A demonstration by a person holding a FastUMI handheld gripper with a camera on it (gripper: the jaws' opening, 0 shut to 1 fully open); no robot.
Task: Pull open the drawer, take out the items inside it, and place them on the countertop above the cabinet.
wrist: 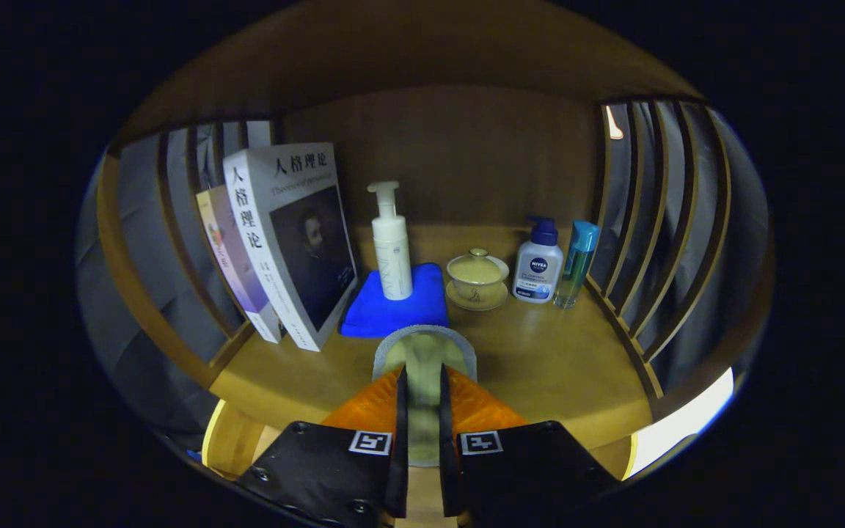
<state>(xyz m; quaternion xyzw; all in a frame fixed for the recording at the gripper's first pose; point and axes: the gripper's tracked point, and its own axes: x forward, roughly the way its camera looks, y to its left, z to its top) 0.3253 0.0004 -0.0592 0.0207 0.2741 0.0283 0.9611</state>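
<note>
The tool [422, 411] grips a pale roll-like item [424, 359] between both fingers above the wooden surface [540, 359], short of a blue cloth [393, 308] carrying a white pump bottle [391, 253].

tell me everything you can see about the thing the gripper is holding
The gripper is shut on a roll of tape: a greyish ring with a pale inner core, standing upright on edge so its rounded top rises beyond the fingertips. Both fingers press on it from either side, hiding its lower part. It is held above the front of the wooden countertop, just ahead of the blue cloth that bears the white pump bottle. Whether its bottom touches the wood cannot be told.
</note>
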